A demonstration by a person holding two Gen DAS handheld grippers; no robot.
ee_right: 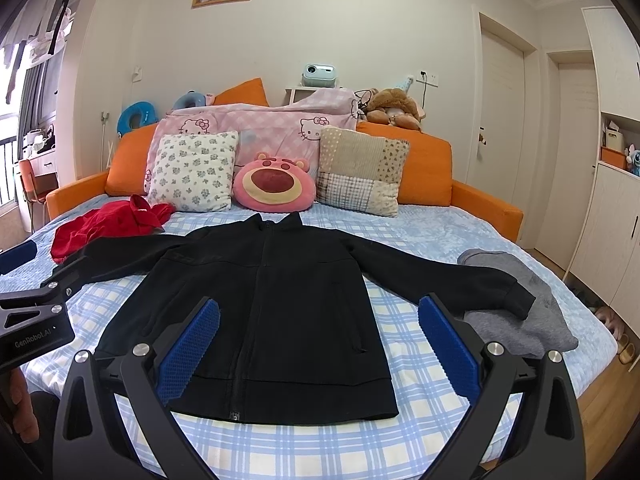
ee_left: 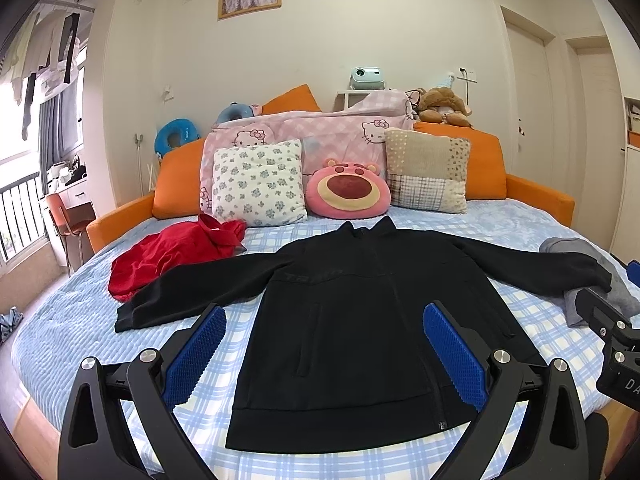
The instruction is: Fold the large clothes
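The bed (ee_left: 100,332) carries the black jacket (ee_left: 352,320) flat and front up, hem toward the near edge, sleeves spread. Both the left gripper (ee_left: 324,354) and right gripper (ee_right: 318,348) hover with fingers wide apart — best to pinch each cuff and fold inward. A grey garment (ee_right: 520,312) lies under the right cuff; a red garment (ee_left: 176,252) touches the left sleeve — likely snags.

We see a bright, evenly lit room; daylight enters through the window (ee_left: 16,160) at left, slightly blown out. Fisheye bending curves the walls, dark vignettes fill the corners, and focus stays sharp throughout.
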